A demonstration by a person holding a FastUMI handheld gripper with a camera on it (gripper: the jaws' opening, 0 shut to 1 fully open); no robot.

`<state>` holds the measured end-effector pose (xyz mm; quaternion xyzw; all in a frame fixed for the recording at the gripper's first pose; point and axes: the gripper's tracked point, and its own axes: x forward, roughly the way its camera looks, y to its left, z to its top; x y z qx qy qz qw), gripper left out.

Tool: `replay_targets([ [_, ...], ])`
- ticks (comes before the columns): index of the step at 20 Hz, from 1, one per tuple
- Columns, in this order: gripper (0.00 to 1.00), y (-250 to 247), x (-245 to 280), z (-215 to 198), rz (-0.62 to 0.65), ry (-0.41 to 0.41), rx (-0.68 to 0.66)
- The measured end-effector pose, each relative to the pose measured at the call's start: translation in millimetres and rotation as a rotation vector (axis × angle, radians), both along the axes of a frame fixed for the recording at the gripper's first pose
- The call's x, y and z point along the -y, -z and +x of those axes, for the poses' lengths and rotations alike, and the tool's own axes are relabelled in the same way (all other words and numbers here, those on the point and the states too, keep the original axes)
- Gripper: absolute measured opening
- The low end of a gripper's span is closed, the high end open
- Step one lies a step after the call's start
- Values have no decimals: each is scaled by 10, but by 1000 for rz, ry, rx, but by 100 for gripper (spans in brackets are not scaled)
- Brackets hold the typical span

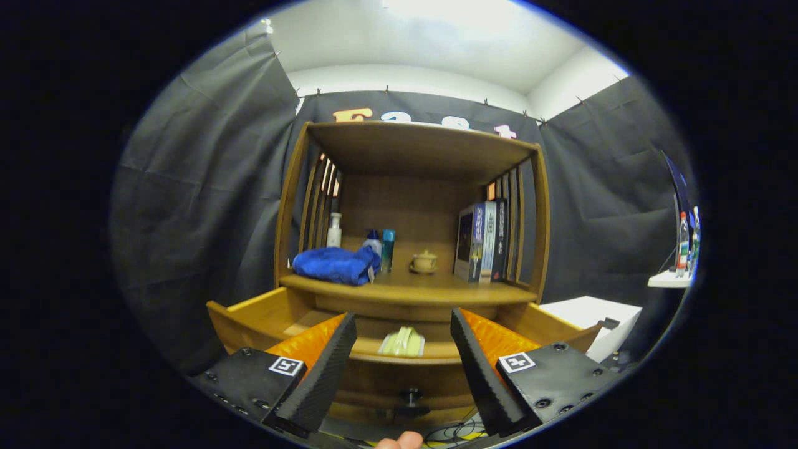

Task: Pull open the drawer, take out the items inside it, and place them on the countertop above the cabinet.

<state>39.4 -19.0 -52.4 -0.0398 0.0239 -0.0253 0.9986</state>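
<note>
drawer (262, 312) is already pulled out; the pale yellow-green packet (403, 342) inside looks soft, light and a bit crinkly, so I'd pinch it across the middle; it sits at 12 o'clock just ahead of the gripper (404, 327), between its fingers, which are wide apart holding nothing; countertop (411, 288) is further out at 12.

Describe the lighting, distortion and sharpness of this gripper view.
Gripper view: strong fisheye bending bows the straight edges of the brown wooden cabinet; the white ceiling is overexposed while the open wooden drawer lies in dimmer light; the pale yellow-green packet inside looks soft, its detail unclear; the hand-held gripper is open, its fingers sharp just before the drawer.
</note>
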Motion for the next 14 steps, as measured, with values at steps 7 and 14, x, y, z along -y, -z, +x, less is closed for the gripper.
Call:
replay_targets([
  [7,98,-638,135,775,-16,135,-117],
  [14,98,165,257,1454,109,197,-480],
])
